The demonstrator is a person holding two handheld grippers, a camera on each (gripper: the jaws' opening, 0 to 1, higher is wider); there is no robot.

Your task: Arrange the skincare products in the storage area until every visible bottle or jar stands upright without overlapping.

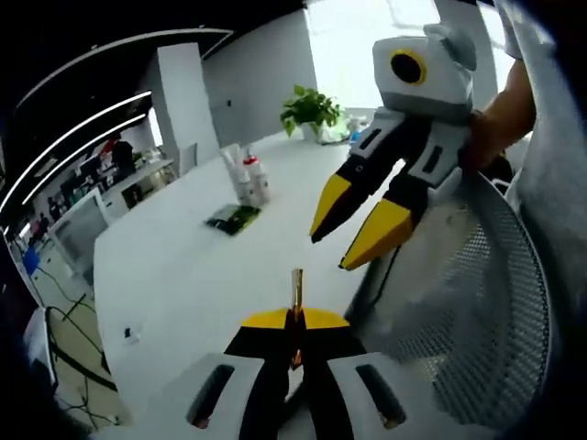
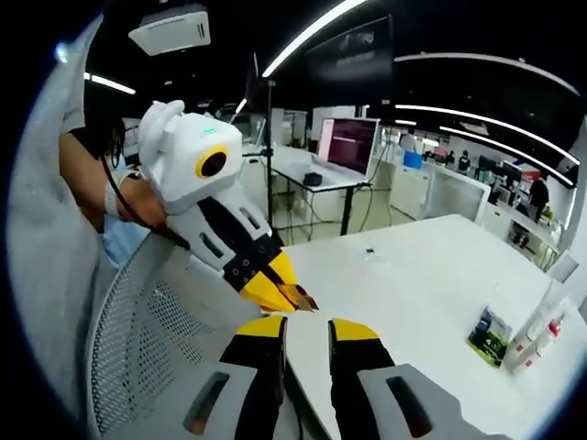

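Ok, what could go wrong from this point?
The left claw pinches the thin gold item only by its end, near the mesh chair; it may slip and drop. The open right claw hangs close by and could knock it. The bottles stand bunched together, so reaching one may topple another.

Smooth plastic grippers over a matt white worktop and a mesh chair

The left gripper (image 1: 295, 323) has a glossy white plastic shell, and its black and yellow jaws look matt; a thin, shiny gold-brown strip stands between them. The right gripper (image 2: 305, 332) shows the same hard plastic in white, black and yellow. The worktop (image 1: 183, 266) is smooth, matt white. The chair back (image 1: 495, 312) is pale woven mesh, see-through and finely textured. The bottles (image 1: 248, 176) look like smooth white plastic. The sleeve (image 2: 46, 238) is soft grey cloth.
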